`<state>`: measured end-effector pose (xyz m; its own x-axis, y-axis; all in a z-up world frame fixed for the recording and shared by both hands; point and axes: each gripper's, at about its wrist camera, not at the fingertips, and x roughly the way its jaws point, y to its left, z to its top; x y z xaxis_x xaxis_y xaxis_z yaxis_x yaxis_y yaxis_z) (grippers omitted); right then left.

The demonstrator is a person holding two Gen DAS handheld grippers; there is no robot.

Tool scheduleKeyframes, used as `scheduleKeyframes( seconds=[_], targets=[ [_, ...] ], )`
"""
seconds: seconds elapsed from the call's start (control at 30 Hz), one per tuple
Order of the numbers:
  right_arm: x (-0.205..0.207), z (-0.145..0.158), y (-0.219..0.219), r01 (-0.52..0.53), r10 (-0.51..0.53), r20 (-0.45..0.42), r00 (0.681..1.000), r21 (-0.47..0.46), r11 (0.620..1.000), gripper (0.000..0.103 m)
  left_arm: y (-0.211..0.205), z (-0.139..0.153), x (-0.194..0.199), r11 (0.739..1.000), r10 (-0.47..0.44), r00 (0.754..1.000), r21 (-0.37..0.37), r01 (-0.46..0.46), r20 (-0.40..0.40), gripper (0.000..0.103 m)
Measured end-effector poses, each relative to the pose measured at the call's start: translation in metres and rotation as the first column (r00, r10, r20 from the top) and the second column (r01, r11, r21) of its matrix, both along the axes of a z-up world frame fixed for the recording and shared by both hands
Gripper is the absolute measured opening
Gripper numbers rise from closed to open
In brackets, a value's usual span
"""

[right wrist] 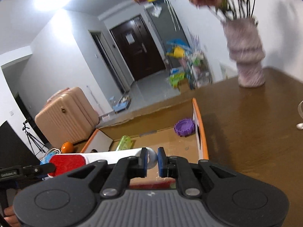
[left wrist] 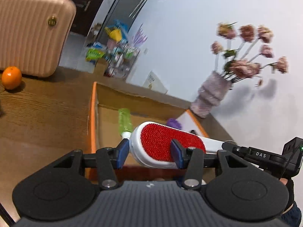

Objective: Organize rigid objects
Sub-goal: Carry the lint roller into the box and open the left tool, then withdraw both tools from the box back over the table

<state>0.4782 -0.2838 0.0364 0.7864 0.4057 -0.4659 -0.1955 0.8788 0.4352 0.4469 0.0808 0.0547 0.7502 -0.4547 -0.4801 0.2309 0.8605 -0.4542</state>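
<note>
Left wrist view: you had the lint brush [left wrist: 164,144] pinched across its red head by the left gripper [left wrist: 149,152]; long axis ran crosswise, handle toward the right gripper [right wrist: 152,160], whose pads were clamped on the handle tip. Brush hung just above the cardboard box [left wrist: 92,117], w/ green bottle [left wrist: 125,121] & purple dish [right wrist: 184,127] inside; drop straight down looks enough

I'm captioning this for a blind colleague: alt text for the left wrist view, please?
The left gripper holds a red-and-white lint brush over an open cardboard box on a wooden table. A green bottle lies inside.
</note>
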Motion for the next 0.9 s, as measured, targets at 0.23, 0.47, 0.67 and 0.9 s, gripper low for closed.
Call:
scheduleKeyframes(
  seconds=[0.23, 0.47, 0.67, 0.9],
  targets=[
    [0.056, -0.023, 0.016, -0.055, 0.049, -0.073, 0.996, -0.094, 0.994, 0.011, 0.009, -0.039, 0.054, 1.0, -0.007, 0.995, 0.03, 0.01, -0.104, 0.049],
    [0.054, -0.037, 0.037, -0.111, 0.092, -0.086, 0.992, -0.252, 0.961, 0.011, 0.001, -0.039, 0.042, 0.991, -0.013, 0.998, 0.131, 0.022, -0.067, 0.053],
    [0.025, -0.016, 0.046, -0.109, 0.105, -0.033, 0.994, -0.31, 0.945, 0.014, -0.002, -0.02, 0.017, 0.981, 0.004, 1.0, 0.196, 0.002, -0.027, 0.053],
    [-0.058, 0.038, 0.022, -0.049, 0.086, 0.113, 0.99, -0.292, 0.955, 0.021, -0.007, 0.021, -0.063, 0.962, 0.022, 0.995, 0.268, -0.048, 0.1, 0.07]
  ],
)
